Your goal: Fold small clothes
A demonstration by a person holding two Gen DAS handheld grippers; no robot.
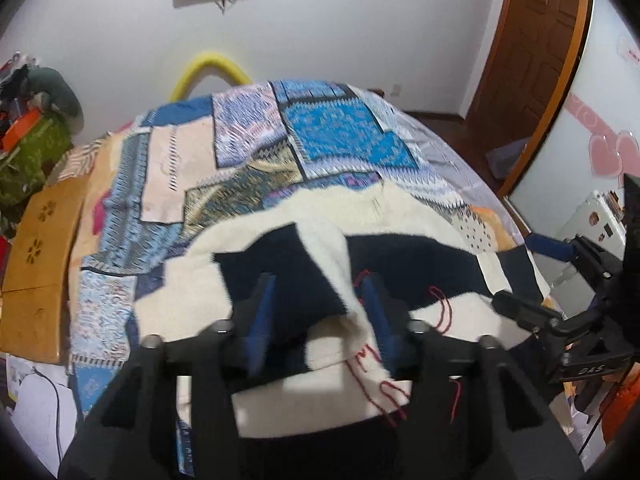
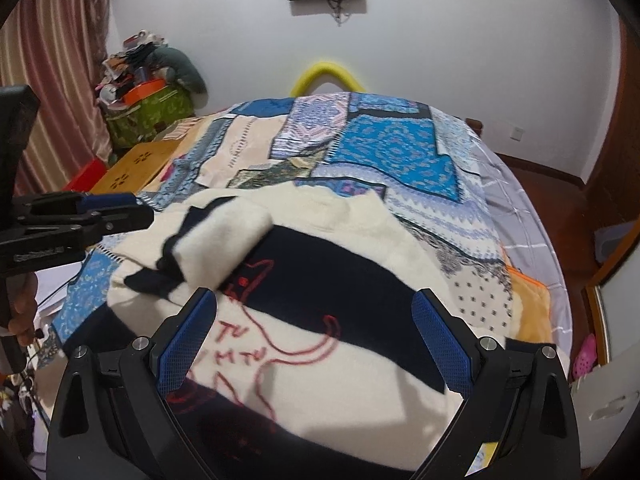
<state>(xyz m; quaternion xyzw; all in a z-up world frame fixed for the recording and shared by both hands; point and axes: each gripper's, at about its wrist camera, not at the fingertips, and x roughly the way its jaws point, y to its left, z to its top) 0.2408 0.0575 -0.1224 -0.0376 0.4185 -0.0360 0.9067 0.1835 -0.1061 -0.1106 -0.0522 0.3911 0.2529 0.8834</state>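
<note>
Fingers of my left gripper (image 1: 320, 316) stand half apart, straddling the folded sleeve (image 1: 344, 280) without pinching it; my right gripper (image 2: 316, 340) hangs wide open over the striped sweater (image 2: 340, 276), spread on the patchwork quilt (image 2: 392, 148), presumably ready for another fold.

Red stitched letters, roughly "TU MTU" (partly blurred), cross the sweater (image 2: 320, 320).

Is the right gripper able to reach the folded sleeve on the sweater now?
Probably yes. The right gripper hangs open over the sweater, and the folded sleeve lies just ahead to its left with nothing between. The left gripper is close by.
</note>
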